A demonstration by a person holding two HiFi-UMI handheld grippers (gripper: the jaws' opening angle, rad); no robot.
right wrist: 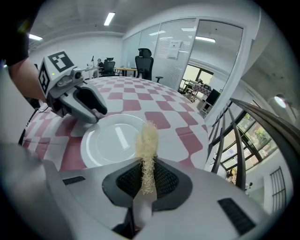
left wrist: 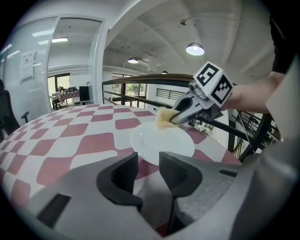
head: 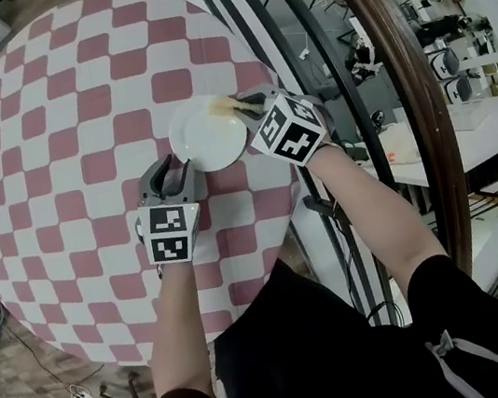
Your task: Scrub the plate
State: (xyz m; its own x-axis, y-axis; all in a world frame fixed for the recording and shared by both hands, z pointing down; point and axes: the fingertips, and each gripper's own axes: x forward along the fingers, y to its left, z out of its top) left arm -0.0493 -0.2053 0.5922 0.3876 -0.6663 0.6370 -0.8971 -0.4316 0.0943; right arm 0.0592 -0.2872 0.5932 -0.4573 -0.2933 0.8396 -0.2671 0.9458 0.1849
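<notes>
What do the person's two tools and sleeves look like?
The left tool and the right tool are both grey, with two short jaws. Each carries a white cube with black square markers. The pads inside are black; the right tool's have a fine grid texture. The person wears a black shirt with short sleeves.

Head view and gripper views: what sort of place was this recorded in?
Probably an office building, on an upper floor or mezzanine. The checkered table stands beside a railing with what look like desks lower down. Behind it are glass-walled rooms and an office chair.
</notes>
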